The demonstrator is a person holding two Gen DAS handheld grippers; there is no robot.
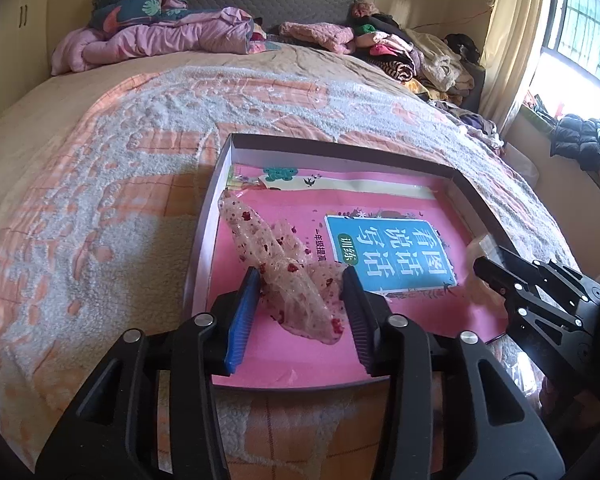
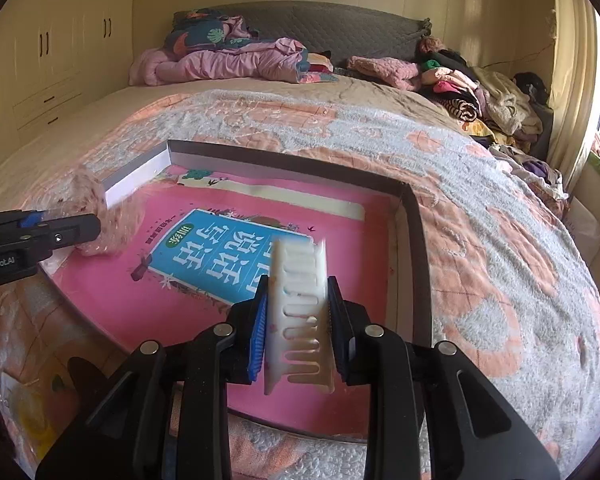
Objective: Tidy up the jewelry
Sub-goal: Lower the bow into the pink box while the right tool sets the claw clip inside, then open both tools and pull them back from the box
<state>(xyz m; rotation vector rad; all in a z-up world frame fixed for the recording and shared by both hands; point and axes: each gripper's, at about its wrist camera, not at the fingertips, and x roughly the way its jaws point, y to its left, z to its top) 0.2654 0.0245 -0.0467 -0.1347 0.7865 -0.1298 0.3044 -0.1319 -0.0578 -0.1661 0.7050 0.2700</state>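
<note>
Bed (image 1: 100, 160) carries a shallow box (image 1: 204, 240) with a pink book inside. Left hand-held gripper (image 1: 300, 292) sits apart around a sheer speckled scrunchie (image 1: 292, 276) over the box; right hand-held gripper (image 2: 298, 320) clamps a white comb (image 2: 300, 312) above it.

Left tool (image 1: 300, 284) low and level, its blue-padded fingers (image 1: 244, 312) parted wide, a sheer pink bow loose between them, jaws not closed; right tool (image 2: 298, 316) tipped slightly down, pads (image 2: 260, 328) pressed tight on a white comb's flanks; left sits off to the right tool's left.
</note>
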